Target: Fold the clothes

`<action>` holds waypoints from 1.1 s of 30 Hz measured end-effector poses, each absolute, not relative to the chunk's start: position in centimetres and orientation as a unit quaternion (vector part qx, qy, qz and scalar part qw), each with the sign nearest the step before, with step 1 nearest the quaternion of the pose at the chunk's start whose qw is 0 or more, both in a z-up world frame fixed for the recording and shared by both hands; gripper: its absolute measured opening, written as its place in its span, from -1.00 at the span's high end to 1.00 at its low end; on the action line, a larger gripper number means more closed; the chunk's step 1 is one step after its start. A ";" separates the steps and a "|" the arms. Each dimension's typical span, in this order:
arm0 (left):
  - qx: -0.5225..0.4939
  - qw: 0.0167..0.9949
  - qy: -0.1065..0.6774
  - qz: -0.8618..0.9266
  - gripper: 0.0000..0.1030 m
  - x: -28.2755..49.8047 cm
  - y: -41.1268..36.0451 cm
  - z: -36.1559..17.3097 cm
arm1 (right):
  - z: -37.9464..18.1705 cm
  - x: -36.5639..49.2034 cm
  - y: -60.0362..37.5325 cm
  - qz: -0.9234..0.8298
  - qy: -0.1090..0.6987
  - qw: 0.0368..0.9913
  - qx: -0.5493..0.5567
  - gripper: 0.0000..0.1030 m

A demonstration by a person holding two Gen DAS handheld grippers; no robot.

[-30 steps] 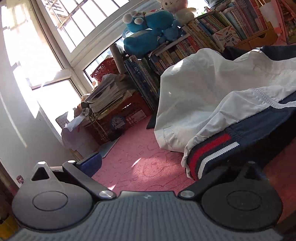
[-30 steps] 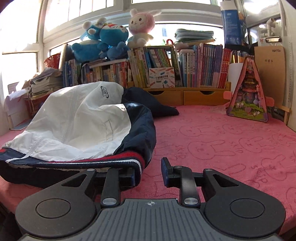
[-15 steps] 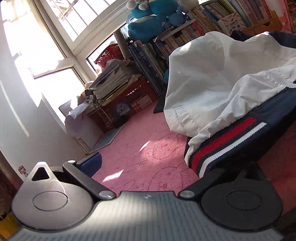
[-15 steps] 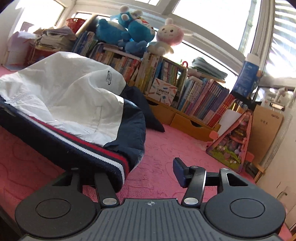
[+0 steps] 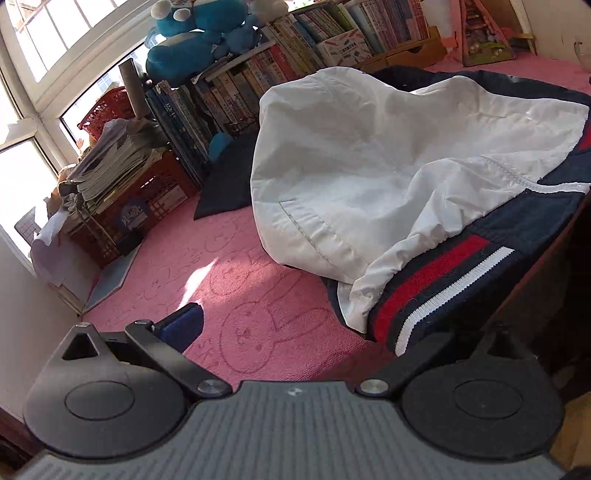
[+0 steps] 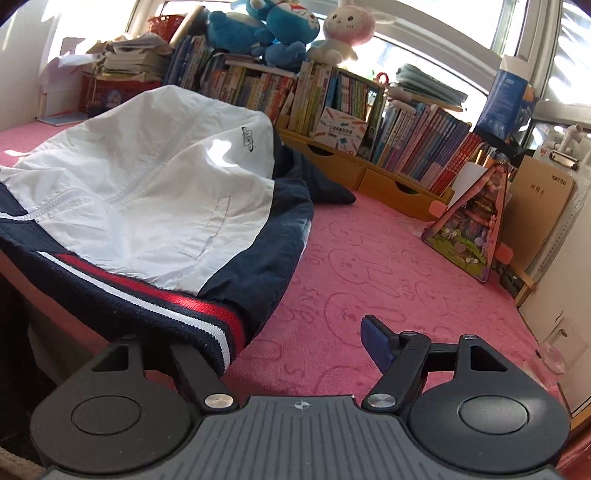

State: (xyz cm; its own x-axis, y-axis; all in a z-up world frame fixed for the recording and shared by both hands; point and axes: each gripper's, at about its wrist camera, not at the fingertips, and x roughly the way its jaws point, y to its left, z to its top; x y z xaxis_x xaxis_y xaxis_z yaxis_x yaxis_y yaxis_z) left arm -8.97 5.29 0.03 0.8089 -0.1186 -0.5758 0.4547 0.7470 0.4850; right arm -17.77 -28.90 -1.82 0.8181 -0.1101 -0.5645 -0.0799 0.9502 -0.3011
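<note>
a white and navy jacket (image 5: 388, 177) is heaped on the pink blanket (image 5: 236, 295) in front of the bookshelf (image 6: 388, 125), its striped hem (image 6: 177, 310) flanked by the left gripper (image 5: 295, 325) and right gripper (image 6: 291, 332), both spread wide with nothing clamped.

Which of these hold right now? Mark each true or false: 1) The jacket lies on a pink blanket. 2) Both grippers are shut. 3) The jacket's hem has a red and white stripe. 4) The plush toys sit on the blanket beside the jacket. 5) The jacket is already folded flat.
1) True: the jacket lies on the pink blanket.
2) False: the left gripper and the right gripper are both open.
3) True: the hem is striped red and white on navy.
4) False: the plush toys sit atop the books.
5) False: it is bunched and puffed up.
</note>
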 end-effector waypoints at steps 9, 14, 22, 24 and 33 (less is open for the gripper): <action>0.155 0.881 0.191 -0.404 -1.00 -7.5 8.6 5.0 | 3.5 -16.1 -29.3 0.250 0.266 0.929 -0.054 -0.99; 0.075 0.926 0.187 -0.319 -1.00 -1.3 7.7 7.1 | 5.8 -9.9 -27.7 0.206 0.200 0.957 -0.043 -0.99; 0.150 0.957 0.192 -0.157 -1.00 5.4 0.9 1.3 | 4.6 7.0 -25.8 0.024 0.205 0.971 -0.121 -0.71; 0.180 0.952 0.203 -0.139 -1.00 5.6 0.2 -0.6 | 4.1 11.9 -26.7 -0.032 0.216 0.967 -0.131 -0.69; 0.193 0.937 0.248 -0.151 -1.00 6.7 -0.1 -2.5 | -0.2 22.5 -31.0 -0.149 0.291 0.938 -0.111 0.89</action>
State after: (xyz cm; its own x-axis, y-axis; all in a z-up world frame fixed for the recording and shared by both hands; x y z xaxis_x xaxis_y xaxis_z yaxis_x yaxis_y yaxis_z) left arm 6.69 -0.08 -2.53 0.8316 -0.1876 -0.5228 0.3790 0.8797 0.2872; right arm 22.54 -31.05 -0.19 0.7857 -0.3449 -0.5135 0.2157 0.9308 -0.2952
